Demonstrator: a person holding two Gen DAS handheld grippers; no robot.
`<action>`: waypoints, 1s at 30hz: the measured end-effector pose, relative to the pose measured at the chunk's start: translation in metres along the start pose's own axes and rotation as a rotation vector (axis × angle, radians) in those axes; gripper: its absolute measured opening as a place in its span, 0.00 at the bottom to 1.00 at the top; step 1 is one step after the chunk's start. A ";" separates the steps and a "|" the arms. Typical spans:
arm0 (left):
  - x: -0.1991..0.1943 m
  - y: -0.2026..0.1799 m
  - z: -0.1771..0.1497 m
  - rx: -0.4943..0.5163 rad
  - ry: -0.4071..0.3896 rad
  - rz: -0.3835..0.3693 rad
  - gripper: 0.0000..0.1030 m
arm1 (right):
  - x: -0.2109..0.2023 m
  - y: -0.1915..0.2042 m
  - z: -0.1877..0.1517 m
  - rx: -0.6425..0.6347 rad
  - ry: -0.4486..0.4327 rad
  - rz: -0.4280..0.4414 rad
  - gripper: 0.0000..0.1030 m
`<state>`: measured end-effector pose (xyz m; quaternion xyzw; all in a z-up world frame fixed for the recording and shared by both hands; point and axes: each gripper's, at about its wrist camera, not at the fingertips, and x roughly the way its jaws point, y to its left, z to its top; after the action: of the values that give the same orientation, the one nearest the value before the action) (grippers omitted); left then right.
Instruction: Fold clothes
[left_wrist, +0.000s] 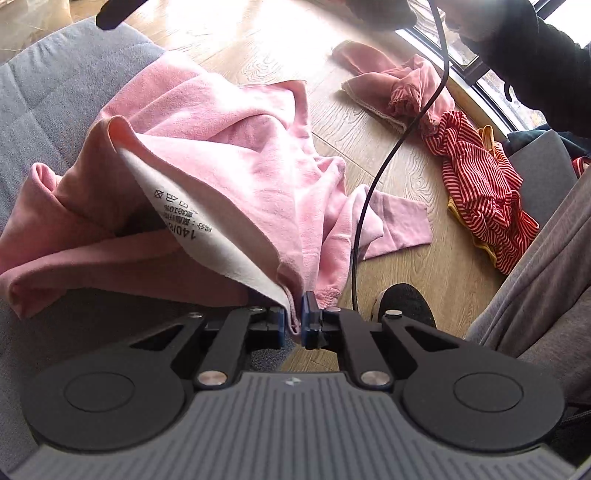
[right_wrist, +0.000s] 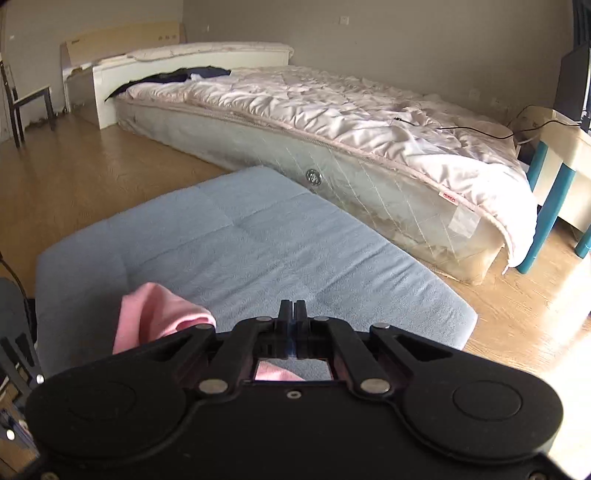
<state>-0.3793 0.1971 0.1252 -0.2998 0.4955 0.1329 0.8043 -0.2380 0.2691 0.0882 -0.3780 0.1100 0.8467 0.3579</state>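
left tongs (left_wrist: 294, 320): closed tight on the edge of the pink garment (left_wrist: 207, 162); blue pads pinch the fabric at its hem, white inner side with printed care label (left_wrist: 181, 214) turned up.
right tongs (right_wrist: 291, 314): fully closed, fingers pressed together, nothing between them; they hover over the grey cushion (right_wrist: 258, 236).
pink garment, location: bunched and partly lifted, draped from the grey cushion (left_wrist: 55, 92) across onto the wood floor (left_wrist: 388, 155); one sleeve (left_wrist: 399, 225) lies flat on the floor. In the right wrist view a pink fold (right_wrist: 159, 314) sits on the cushion's near left part, just beside the tongs' frame.
other clothes: dusty-pink piece (left_wrist: 384, 88) and red-and-white striped piece (left_wrist: 476, 188) with a yellow edge, both on the floor, touching each other, well apart from the held garment.
cable (left_wrist: 373, 184): black, hangs down across the left wrist view, in front of the clothes.
person: dark sleeve (left_wrist: 535, 62) top right, grey trouser leg (left_wrist: 535, 288) at right, black shoe (left_wrist: 406, 302) on the floor just beside the left tongs.
background: mattress (right_wrist: 332, 177) with a rumpled pale quilt (right_wrist: 314, 107) on the floor behind the cushion; small table (right_wrist: 565, 162) with blue legs at right; dark chair (right_wrist: 26, 103) far left.
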 end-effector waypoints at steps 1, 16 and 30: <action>-0.001 0.001 0.000 -0.003 0.000 -0.002 0.09 | 0.002 0.000 -0.002 0.001 0.022 0.038 0.05; -0.002 -0.003 0.001 -0.008 -0.013 0.032 0.09 | 0.060 0.061 -0.032 -0.082 0.239 0.312 0.10; -0.102 0.020 0.039 0.009 -0.336 0.284 0.09 | -0.018 -0.057 0.020 0.524 -0.184 0.241 0.07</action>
<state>-0.4102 0.2455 0.2208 -0.1971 0.3922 0.2911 0.8501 -0.2012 0.3099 0.1199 -0.1788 0.3360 0.8565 0.3486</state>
